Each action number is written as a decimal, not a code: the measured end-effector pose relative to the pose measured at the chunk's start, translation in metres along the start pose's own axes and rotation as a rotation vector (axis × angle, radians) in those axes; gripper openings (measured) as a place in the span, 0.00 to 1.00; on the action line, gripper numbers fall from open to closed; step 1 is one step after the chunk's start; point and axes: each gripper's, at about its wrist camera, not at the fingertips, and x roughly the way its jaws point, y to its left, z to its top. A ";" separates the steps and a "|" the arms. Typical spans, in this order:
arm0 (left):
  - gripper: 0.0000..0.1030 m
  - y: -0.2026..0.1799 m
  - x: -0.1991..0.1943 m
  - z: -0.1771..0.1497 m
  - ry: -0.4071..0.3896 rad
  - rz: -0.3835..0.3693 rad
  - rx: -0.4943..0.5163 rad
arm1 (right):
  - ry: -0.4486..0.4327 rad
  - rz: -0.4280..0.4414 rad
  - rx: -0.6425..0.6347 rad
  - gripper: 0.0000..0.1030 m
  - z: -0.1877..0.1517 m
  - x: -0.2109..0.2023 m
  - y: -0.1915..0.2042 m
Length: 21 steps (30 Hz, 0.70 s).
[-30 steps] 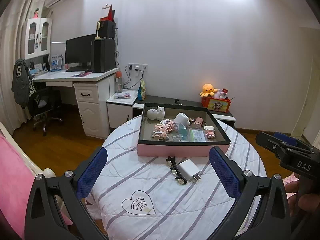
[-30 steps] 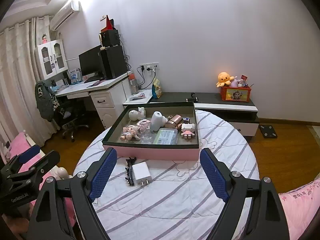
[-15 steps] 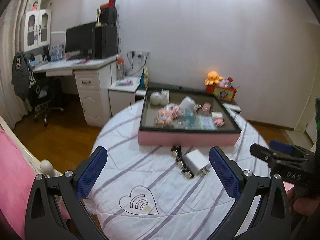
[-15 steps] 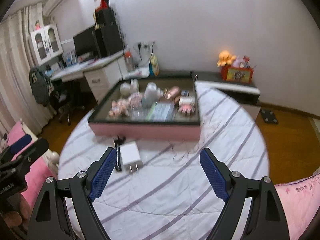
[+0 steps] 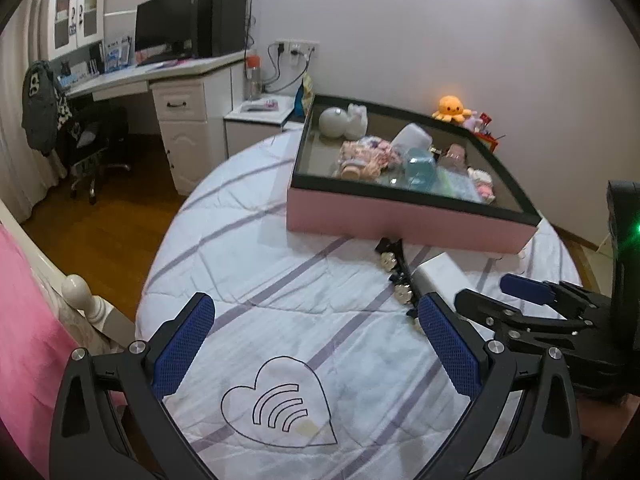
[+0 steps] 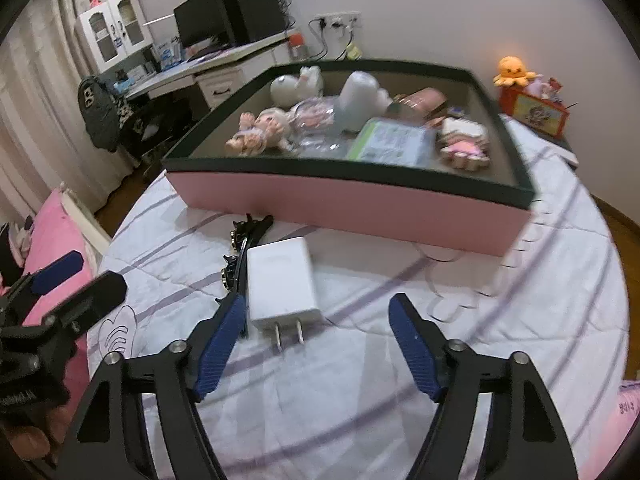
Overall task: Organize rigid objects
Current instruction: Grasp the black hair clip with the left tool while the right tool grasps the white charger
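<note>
A white plug charger (image 6: 282,280) lies on the round quilted table, prongs toward me, with a black jewelled hair clip (image 6: 239,256) at its left side. Both lie just in front of a pink tray (image 6: 360,204) with a dark rim that holds several small toys and boxes. My right gripper (image 6: 316,344) is open, low over the cloth, with the charger's prong end between its fingers. My left gripper (image 5: 316,344) is open and empty over the heart print (image 5: 280,404). In the left wrist view the clip (image 5: 396,276), charger (image 5: 444,276) and tray (image 5: 400,220) lie ahead to the right.
A white desk (image 5: 160,76) with a monitor, an office chair (image 5: 88,140) and a low cabinet with an orange plush (image 5: 452,108) stand beyond the table. A pink bed (image 5: 24,328) with a white post borders the table's left side. Wood floor surrounds it.
Both grippers have moved down and forward toward the table. The right gripper has come in around the charger's prong end. Both stay open.
</note>
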 end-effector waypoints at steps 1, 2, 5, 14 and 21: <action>1.00 0.000 0.003 -0.001 0.006 0.000 0.000 | 0.008 0.005 -0.001 0.68 0.001 0.005 0.001; 1.00 -0.001 0.006 -0.001 0.011 -0.001 -0.001 | 0.014 0.015 -0.002 0.67 0.001 0.008 0.001; 1.00 -0.004 0.014 0.000 0.025 -0.007 0.001 | 0.031 0.031 -0.016 0.64 0.003 0.018 0.003; 1.00 -0.018 0.028 0.000 0.044 -0.027 0.021 | 0.007 -0.010 -0.020 0.41 0.002 0.017 -0.012; 1.00 -0.041 0.040 0.006 0.055 -0.040 0.055 | -0.014 -0.040 0.026 0.41 -0.004 0.007 -0.032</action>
